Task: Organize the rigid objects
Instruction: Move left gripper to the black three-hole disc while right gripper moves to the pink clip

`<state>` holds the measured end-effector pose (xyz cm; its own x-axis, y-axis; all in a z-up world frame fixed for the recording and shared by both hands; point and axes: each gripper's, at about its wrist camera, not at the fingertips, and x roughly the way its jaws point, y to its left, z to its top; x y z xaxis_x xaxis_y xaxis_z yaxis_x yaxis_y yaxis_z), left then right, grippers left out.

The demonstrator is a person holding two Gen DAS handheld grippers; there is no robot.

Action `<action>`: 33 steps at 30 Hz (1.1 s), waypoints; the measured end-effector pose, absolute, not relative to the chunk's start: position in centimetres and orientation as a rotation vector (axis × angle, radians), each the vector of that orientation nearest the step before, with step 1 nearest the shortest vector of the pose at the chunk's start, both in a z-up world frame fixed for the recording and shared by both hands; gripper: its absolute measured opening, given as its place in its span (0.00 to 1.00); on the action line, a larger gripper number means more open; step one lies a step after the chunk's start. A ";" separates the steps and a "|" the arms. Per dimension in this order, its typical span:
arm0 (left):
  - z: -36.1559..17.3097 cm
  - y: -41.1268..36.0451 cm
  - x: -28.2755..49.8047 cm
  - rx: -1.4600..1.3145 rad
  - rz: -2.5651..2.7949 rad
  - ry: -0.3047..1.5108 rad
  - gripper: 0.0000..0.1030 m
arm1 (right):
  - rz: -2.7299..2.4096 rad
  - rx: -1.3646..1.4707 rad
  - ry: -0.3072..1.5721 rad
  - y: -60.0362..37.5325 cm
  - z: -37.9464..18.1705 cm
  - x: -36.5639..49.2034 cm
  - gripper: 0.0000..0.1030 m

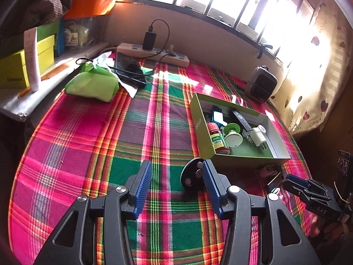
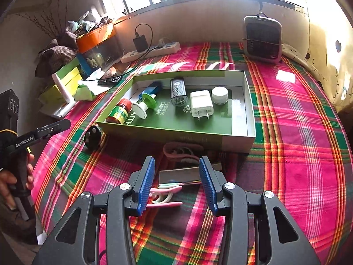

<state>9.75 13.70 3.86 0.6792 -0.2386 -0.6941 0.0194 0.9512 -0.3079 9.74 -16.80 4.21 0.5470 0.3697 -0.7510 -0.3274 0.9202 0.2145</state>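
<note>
Right tongs (image 2: 176,181): blue ribbed pads apart, nothing clamped, pitched down over the pink-green-red plaid cloth (image 2: 297,132) of the bed. Directly between and just beyond the pads lies a small heap: a pair of pastel pink-and-mint plastic scissors (image 2: 168,191), a flat grey rectangular card or sleeve (image 2: 178,174) just past it, and a pink strap-like item (image 2: 183,152) against the near wall of the box. The scissors lie flat, long axis running roughly crosswise to the tongs' reach, handles toward the left pad, thin blades pointing right toward the other pad; judgement: a grip across that axis would need little or no wrist roll. Left tongs (image 1: 176,176): pads spread wide, empty. A black round disc with three small silver studs (image 1: 191,175) stands tilted on the cloth, just beside and partly behind the right-hand pad, outside the gap; being round, it shows no long axis. Left hand is nearer the disc, right hand nearer the scissors. Beyond both, the open green cardboard box (image 2: 167,132) already holds a red-capped bottle (image 2: 118,112), a green-and-white spool (image 2: 143,106), a white plug charger (image 2: 201,105), a white jar (image 2: 220,95) and a dark remote (image 2: 178,91).
</note>
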 end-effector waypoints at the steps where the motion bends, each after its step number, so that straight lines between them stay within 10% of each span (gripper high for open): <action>1: 3.7 13.7 9.8 -0.291 -0.151 0.820 0.46 | 0.417 0.044 0.906 -16.7 4.1 9.5 0.42; 33: 1.9 11.9 9.6 -0.283 -0.191 0.870 0.46 | 0.513 0.028 0.902 -14.8 3.4 6.1 0.42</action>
<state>9.64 11.92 1.92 0.6316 -0.2788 -0.7234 0.0505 0.9459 -0.3205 6.12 -14.77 3.44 0.5083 0.4371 -0.7420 -0.4144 0.8795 0.2341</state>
